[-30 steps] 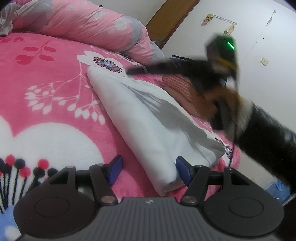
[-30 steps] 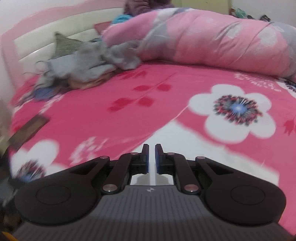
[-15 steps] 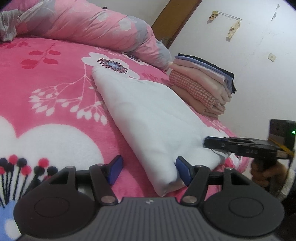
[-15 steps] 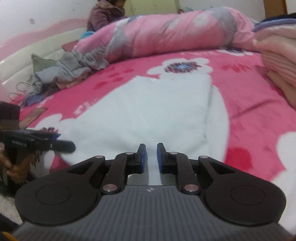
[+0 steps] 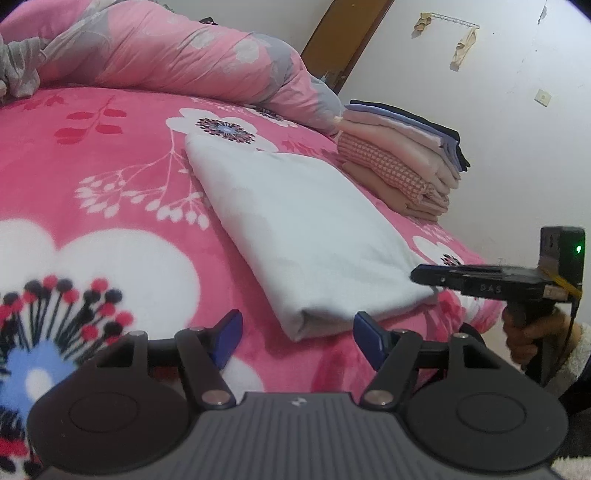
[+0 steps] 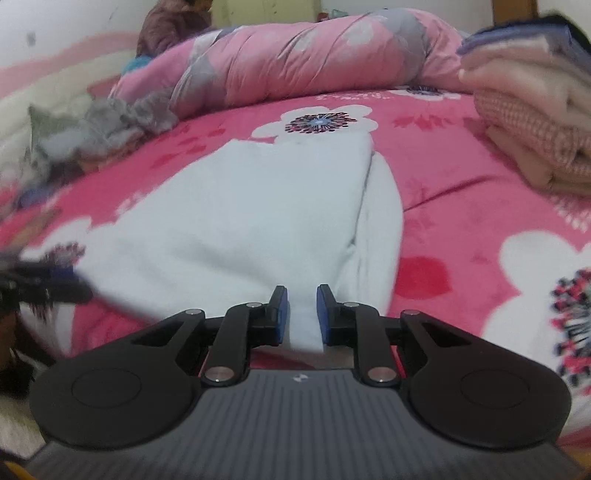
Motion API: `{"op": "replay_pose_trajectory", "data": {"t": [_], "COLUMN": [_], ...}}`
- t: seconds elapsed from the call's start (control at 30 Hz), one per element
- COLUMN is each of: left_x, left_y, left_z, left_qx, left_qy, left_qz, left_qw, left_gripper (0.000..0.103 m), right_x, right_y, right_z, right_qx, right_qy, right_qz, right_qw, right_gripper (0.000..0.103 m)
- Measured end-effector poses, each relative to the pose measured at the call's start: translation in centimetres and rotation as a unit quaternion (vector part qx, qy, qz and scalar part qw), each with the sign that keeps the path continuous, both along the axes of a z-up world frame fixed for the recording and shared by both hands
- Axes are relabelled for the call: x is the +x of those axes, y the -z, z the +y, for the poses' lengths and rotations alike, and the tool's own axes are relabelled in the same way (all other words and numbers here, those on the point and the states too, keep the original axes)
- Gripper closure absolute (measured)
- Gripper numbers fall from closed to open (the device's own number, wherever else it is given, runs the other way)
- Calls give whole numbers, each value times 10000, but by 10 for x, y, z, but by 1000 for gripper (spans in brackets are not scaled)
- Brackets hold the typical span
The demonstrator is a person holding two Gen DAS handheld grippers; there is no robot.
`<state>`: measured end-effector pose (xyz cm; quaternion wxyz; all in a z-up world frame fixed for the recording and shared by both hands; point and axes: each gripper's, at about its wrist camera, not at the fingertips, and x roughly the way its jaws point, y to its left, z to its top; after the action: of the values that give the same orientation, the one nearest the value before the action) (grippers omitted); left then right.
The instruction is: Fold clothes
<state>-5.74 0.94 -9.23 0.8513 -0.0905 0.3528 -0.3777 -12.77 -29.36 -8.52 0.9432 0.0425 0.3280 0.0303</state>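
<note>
Nearest, in the left wrist view: left gripper (image 5: 297, 334) spread wide, blue pads (image 5: 227, 338) well apart, nothing pinched. Just beyond, at twelve o'clock, near corner of the folded white cloth (image 5: 295, 236) lying between the fingers' line but not touched by either pad. Cloth flat on the pink blanket (image 5: 92, 155), running away toward eleven o'clock. At three o'clock, right gripper (image 5: 419, 275) seen side-on, held by a hand (image 5: 528, 338), tip just at the cloth's right corner; contact hard to judge from here.

Over to the right wrist view: right gripper (image 6: 299, 312) with jaws opening, a narrow gap only, white cloth (image 6: 258, 206) showing in that gap near the edge. Pads look just clear of the fabric, though the blur leaves that uncertain. At nine o'clock, blurred, the left gripper (image 6: 79, 284) at the cloth's other corner.

Farther out, at two o'clock in both views, stack (image 5: 402, 162) of folded clothes, near the cloth but apart from it. Beyond, at twelve o'clock, rolled pink quilt (image 5: 177, 55) across the bed. At ten o'clock in the right view, grey heap (image 6: 103, 125) of unfolded clothes. Farthest, at eleven o'clock, a person (image 6: 170, 26) seated behind the quilt.
</note>
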Motion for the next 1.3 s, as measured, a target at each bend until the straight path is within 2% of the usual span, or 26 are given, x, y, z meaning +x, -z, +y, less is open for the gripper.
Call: {"op": "replay_pose_trajectory", "data": {"t": [0.07, 0.2, 0.33, 0.4, 0.5, 0.57, 0.7, 0.83, 1.0, 1.17, 1.3], "left_x": [-5, -16, -27, -31, -33, -32, -26, -22, -19, -19, -22], "left_y": [-1, -4, -8, -9, -12, -15, -18, -16, -12, -11, -9], "left_z": [3, 10, 23, 30, 33, 28, 5, -4, -1, -6, -7], "left_qx": [28, 125, 324, 409, 506, 563, 760, 903, 1002, 1214, 1442], "left_qy": [-20, -135, -385, -532, -629, -605, -519, -737, -909, -1002, -1059], "left_qz": [-2, -11, -29, -38, -121, -214, -487, -466, -384, -413, -436], "left_qw": [10000, 9998, 9987, 9977, 9967, 9963, 9946, 9921, 9901, 9867, 9829], "left_gripper": [36, 36, 36, 36, 36, 36, 36, 38, 40, 40, 44], "right_x": [0, 14, 40, 46, 44, 37, 26, 23, 28, 35, 38], "right_y": [-13, -39, -27, -15, -1, -2, -6, -5, -5, -10, 8], "right_z": [9, 44, 92, 108, 109, 98, 80, 71, 82, 104, 116], "right_qx": [-74, 326, 290, 254, 221, 400, 424, 551, 624, 570, 313], "right_qy": [-81, -947, -1878, -2117, -1952, -1798, -1483, -1281, -1504, -2003, -2229], "right_qz": [-113, -718, -606, -466, -308, -364, -469, -524, -566, -621, -197], "right_qw": [9999, 9924, 9799, 9759, 9800, 9822, 9869, 9888, 9850, 9761, 9741], "right_gripper": [85, 85, 85, 87, 87, 87, 86, 86, 86, 86, 86]}}
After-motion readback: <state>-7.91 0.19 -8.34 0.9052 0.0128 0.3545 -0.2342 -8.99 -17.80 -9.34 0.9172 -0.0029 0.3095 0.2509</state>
